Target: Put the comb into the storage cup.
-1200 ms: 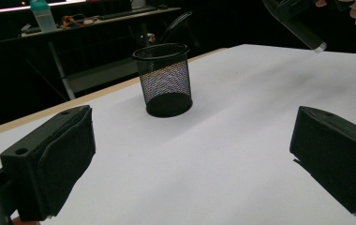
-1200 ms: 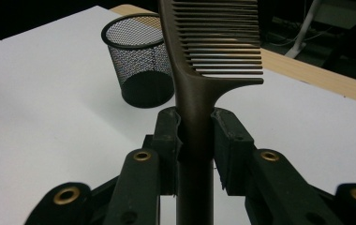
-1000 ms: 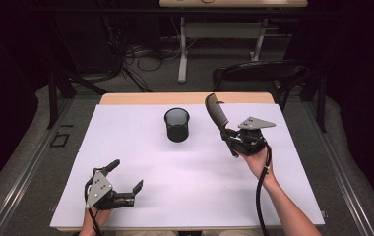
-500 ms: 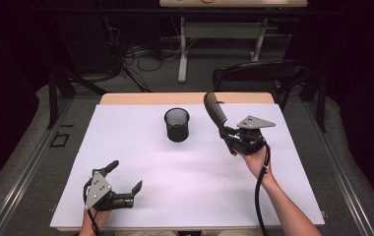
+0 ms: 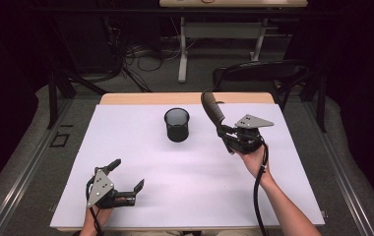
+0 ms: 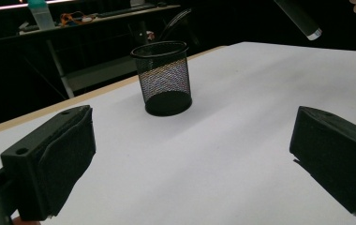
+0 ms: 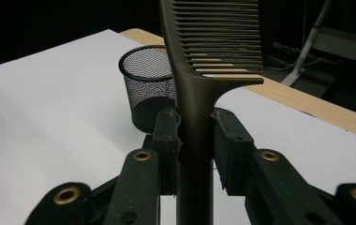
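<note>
1. My left gripper [image 5: 124, 178] rests on the white table [image 5: 126, 132], jaws wide, empty.
2. Mesh cup [image 5: 177, 124] — upright, mid-table, likely my target.
3. My right gripper [image 5: 226, 138] clamps the comb [image 5: 213, 109] by its handle, aloft beside the cup; next I judge: carry over, tip down, release.

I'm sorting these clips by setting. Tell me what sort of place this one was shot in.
Probably a lab or recording workspace, not a home. A table covered in a white sheet stands in a dark room, loose cables trail on the floor behind it, and a second desk stands at the back.
</note>
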